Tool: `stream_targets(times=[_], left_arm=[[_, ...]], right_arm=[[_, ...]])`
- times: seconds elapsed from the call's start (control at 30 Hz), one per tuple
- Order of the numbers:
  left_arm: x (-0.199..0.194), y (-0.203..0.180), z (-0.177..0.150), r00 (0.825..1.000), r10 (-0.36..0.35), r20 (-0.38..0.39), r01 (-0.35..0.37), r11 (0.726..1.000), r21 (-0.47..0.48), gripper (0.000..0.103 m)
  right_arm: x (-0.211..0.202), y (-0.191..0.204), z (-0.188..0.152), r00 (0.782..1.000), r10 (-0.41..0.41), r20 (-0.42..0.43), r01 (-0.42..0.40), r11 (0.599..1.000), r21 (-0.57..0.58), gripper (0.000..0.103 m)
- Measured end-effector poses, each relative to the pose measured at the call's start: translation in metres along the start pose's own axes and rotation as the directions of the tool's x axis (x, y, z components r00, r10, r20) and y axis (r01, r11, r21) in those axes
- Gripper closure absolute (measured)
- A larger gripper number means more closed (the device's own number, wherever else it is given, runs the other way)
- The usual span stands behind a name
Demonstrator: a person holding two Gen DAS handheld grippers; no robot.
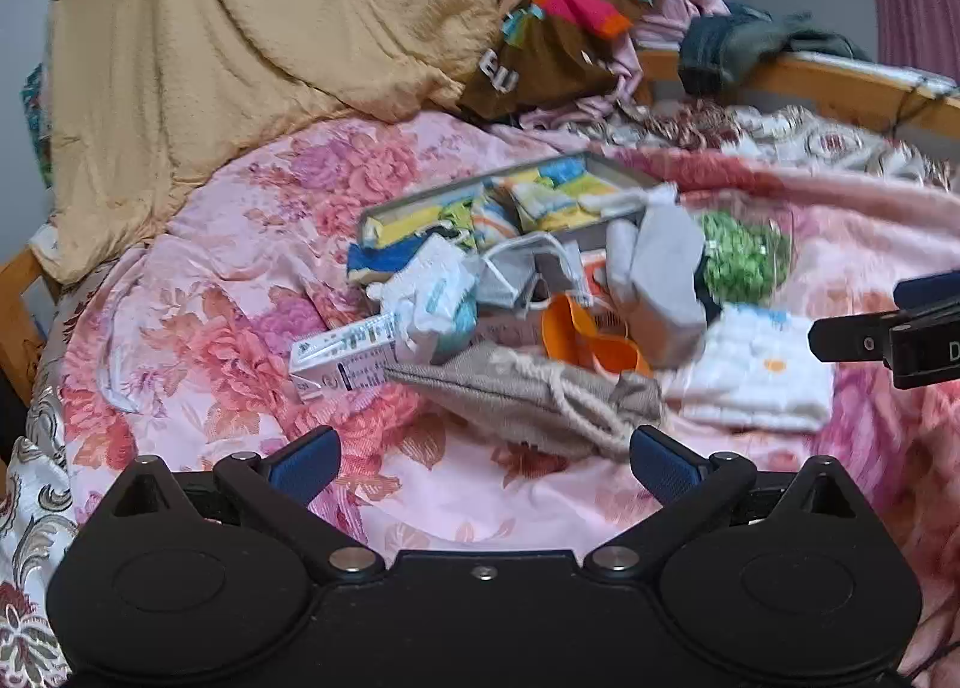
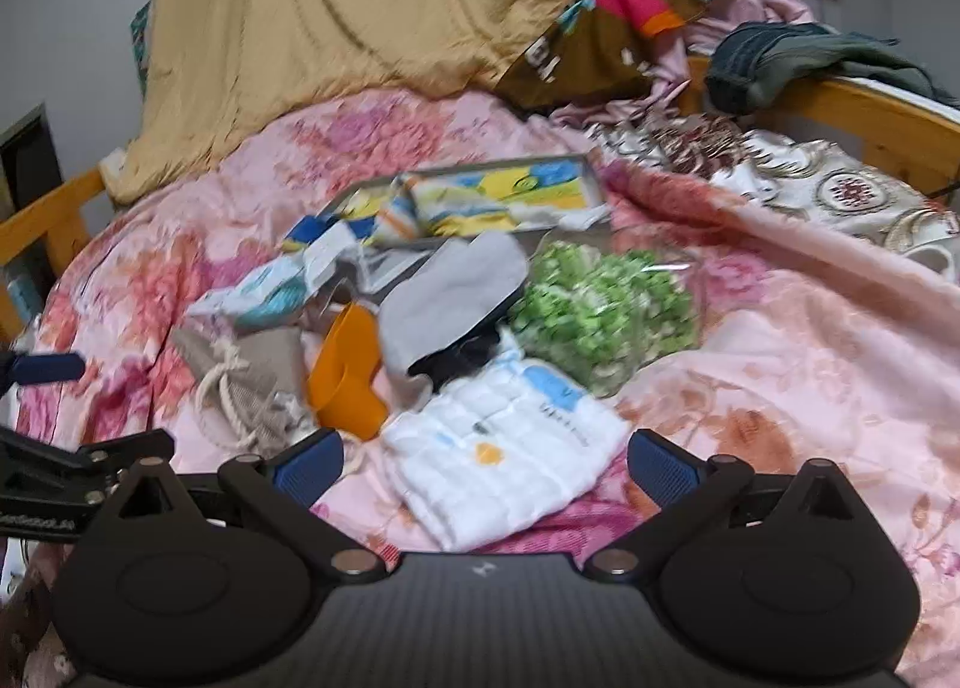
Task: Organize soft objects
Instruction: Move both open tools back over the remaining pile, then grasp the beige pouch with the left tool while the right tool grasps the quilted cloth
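Note:
A heap of soft things lies on the pink floral bedspread (image 1: 240, 292). A beige drawstring bag (image 1: 528, 394) sits just ahead of my left gripper (image 1: 485, 463), which is open and empty. A folded white quilted cloth (image 2: 504, 460) lies between the fingers of my open right gripper (image 2: 485, 463), untouched. Behind them are an orange plastic cup (image 2: 348, 376), a grey cloth (image 2: 456, 292), a clear bag of green pieces (image 2: 606, 304) and a white and blue packet (image 1: 432, 298). A grey tray (image 1: 384, 211) holds folded colourful cloths.
A small white carton (image 1: 342, 358) lies left of the heap. A tan quilt (image 1: 258, 40) is piled at the back, with mixed clothes (image 1: 576, 10) beside it. A wooden bed rail (image 2: 864, 106) runs along the right. The right gripper's finger (image 1: 864, 340) shows at the left view's edge.

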State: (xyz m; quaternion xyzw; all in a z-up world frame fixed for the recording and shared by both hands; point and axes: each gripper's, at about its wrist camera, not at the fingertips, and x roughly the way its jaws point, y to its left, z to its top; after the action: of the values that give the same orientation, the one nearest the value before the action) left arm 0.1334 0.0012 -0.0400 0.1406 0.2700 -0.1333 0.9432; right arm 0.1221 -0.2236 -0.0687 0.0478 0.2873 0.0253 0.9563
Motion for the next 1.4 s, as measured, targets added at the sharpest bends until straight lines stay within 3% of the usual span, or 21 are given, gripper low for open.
stream_targets(times=[0.33,0.47,0.67,0.83,1.0,1.3,1.4], left_arm=[[0.027,-0.001,0.009,0.999,-0.012,-0.046,0.019,0.988,0.152,0.001],[0.035,0.005,0.013,0.998,-0.015,-0.056,0.024,0.987,0.159,0.001],[0.046,0.018,0.020,0.996,-0.046,-0.072,0.049,0.998,0.036,0.001],[0.055,0.017,0.026,0.997,-0.048,-0.053,0.050,0.998,0.030,0.001],[0.069,0.025,0.028,0.993,-0.086,-0.085,0.077,0.992,-0.098,0.001],[0.089,0.035,0.019,0.990,-0.108,-0.088,0.090,0.977,-0.195,0.001],[0.096,0.039,0.015,0.987,-0.131,-0.096,0.102,0.961,-0.258,0.001]], right_arm=[[0.031,-0.001,0.002,0.992,0.023,-0.121,-0.018,0.999,0.039,0.000],[0.043,-0.003,0.002,0.988,0.039,-0.146,-0.029,0.997,0.069,0.000],[0.054,0.002,0.005,0.991,0.020,-0.135,-0.015,0.999,0.036,0.000],[0.071,0.010,0.013,0.991,0.006,-0.132,-0.016,0.997,-0.074,0.000],[0.086,0.012,0.019,0.990,-0.014,-0.140,-0.004,0.991,-0.134,0.000],[0.101,0.007,0.012,0.981,-0.042,-0.191,0.016,0.991,-0.132,0.000],[0.102,0.004,0.012,0.979,-0.011,-0.203,-0.007,0.996,-0.087,0.001]])
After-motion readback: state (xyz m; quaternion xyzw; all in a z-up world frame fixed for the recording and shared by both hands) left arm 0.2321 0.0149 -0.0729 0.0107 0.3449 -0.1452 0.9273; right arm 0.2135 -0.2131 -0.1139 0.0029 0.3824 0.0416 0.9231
